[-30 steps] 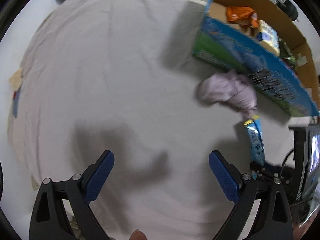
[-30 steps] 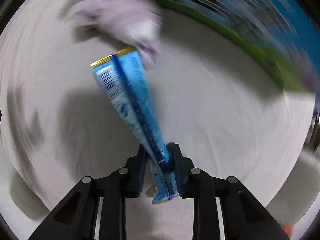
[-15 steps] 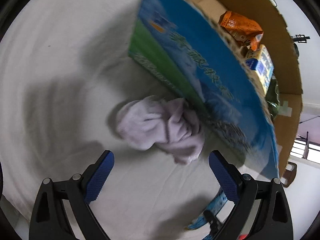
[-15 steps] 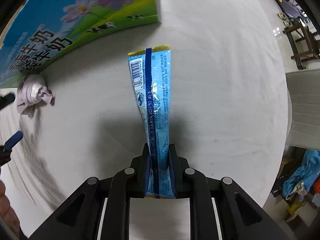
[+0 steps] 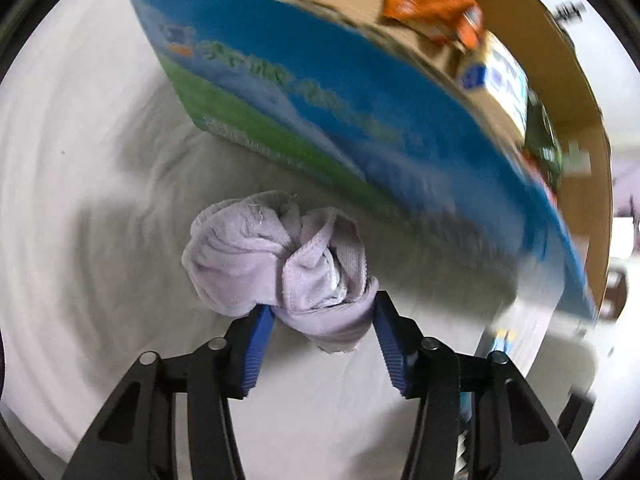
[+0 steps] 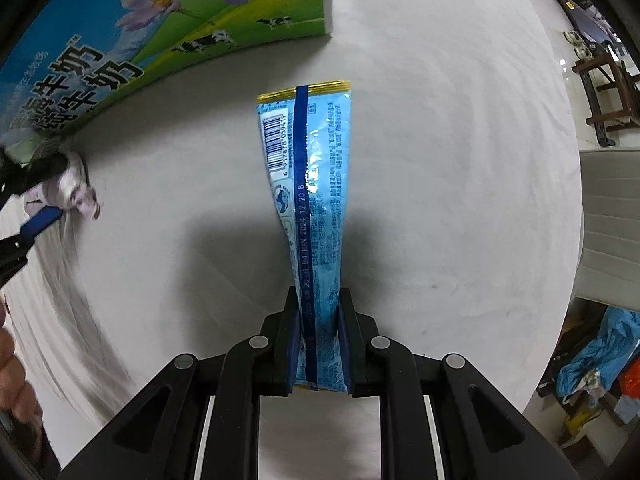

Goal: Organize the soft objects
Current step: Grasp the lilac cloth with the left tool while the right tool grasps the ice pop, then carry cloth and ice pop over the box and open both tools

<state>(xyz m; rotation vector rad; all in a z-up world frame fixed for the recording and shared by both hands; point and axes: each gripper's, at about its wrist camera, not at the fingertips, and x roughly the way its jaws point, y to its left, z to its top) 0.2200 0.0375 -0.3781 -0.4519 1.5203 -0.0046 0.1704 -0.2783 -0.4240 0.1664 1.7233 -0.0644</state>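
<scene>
Between the blue pads of the left claw (image 5: 322,322) sits a crumpled lilac towel (image 5: 276,268), its lower folds pinched from both sides while the bulk of the bundle bulges forward past the fingertips. It rests on, or just above, the white cloth covering the tabletop (image 5: 80,200); which of the two cannot be told. Just behind the towel stands a cardboard milk carton box (image 5: 320,92) printed in blue and green, its near wall close to the towel. Inside the open box lie an orange snack packet (image 5: 432,8), a small blue-and-white carton (image 5: 496,68) and a dark green packet (image 5: 544,140).

Seen from the right wrist, the right claw (image 6: 318,316) is clamped on the lower end of a light-blue snack packet (image 6: 308,168), which stands out along the fingers, barcode and dark-blue seam facing the camera, yellow edge at its far end. Beyond it lies the white tabletop, then the box's flower-and-cow side at upper left. At the left edge the left claw and the towel appear beside the box.
</scene>
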